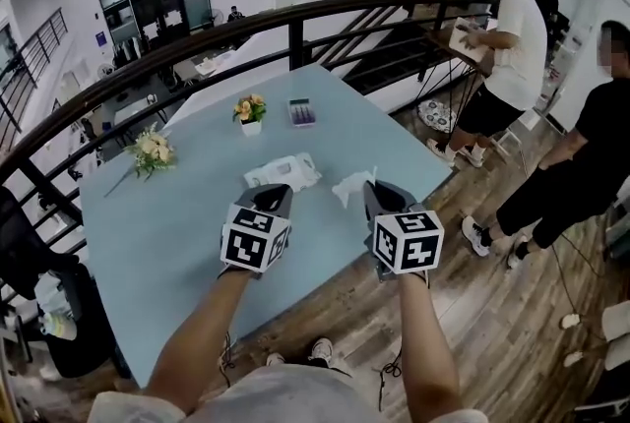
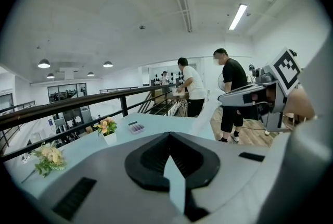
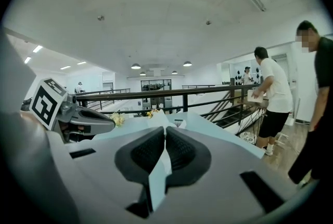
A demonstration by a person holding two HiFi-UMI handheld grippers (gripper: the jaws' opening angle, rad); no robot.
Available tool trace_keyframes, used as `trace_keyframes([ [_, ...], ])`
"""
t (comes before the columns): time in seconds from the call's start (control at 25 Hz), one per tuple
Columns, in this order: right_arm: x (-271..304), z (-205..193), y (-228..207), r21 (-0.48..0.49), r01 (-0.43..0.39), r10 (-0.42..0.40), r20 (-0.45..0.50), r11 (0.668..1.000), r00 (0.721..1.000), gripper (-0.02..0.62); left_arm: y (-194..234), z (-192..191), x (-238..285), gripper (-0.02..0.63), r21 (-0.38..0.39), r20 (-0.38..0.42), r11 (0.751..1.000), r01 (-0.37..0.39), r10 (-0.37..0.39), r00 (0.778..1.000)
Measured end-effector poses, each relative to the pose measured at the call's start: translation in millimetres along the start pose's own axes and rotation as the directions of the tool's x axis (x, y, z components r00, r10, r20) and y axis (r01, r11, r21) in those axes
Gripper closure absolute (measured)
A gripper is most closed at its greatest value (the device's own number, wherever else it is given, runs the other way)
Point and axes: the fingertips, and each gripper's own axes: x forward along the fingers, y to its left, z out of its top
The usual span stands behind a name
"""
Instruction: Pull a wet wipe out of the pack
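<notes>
The white wet wipe pack (image 1: 283, 173) lies on the light blue table (image 1: 177, 244), just beyond my left gripper (image 1: 275, 191). In the left gripper view, the left gripper (image 2: 169, 137) has its pads together with nothing showing between them, and the pack is hidden under it. To the right of the pack, my right gripper (image 1: 372, 187) is shut on a crumpled white wet wipe (image 1: 351, 185) that is lifted off the table. In the right gripper view the wet wipe (image 3: 158, 117) sticks out past the closed right gripper (image 3: 164, 133).
A small pot of flowers (image 1: 251, 111), a loose bunch of flowers (image 1: 153, 151) and a little purple box (image 1: 301, 111) stand farther back on the table. A dark railing (image 1: 295, 23) curves behind it. People (image 1: 507, 57) stand on the wooden floor at right, near the stairs.
</notes>
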Motion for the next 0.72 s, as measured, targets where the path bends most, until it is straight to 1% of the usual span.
trace_keyframes([
  [0.24,-11.1,-1.0,6.7,0.029,0.060,-0.061,0.035,0.998,0.997,0.584,5.3,-6.9,-11.4,0.613,0.011,0.005,1.000,0.022,-0.022,1.000],
  [0.52,-17.2,-3.6,24.4,0.039,0.092,-0.094,0.041,0.995,0.995,0.584,14.0,-12.1,-24.4,0.612,0.012,0.011,0.999,0.039,-0.039,0.999],
  [0.72,-24.6,-3.1,27.0,0.038,0.113,-0.114,0.043,0.993,0.992,0.584,10.8,-14.8,-27.7,0.614,0.012,0.011,0.998,0.056,-0.056,0.998],
])
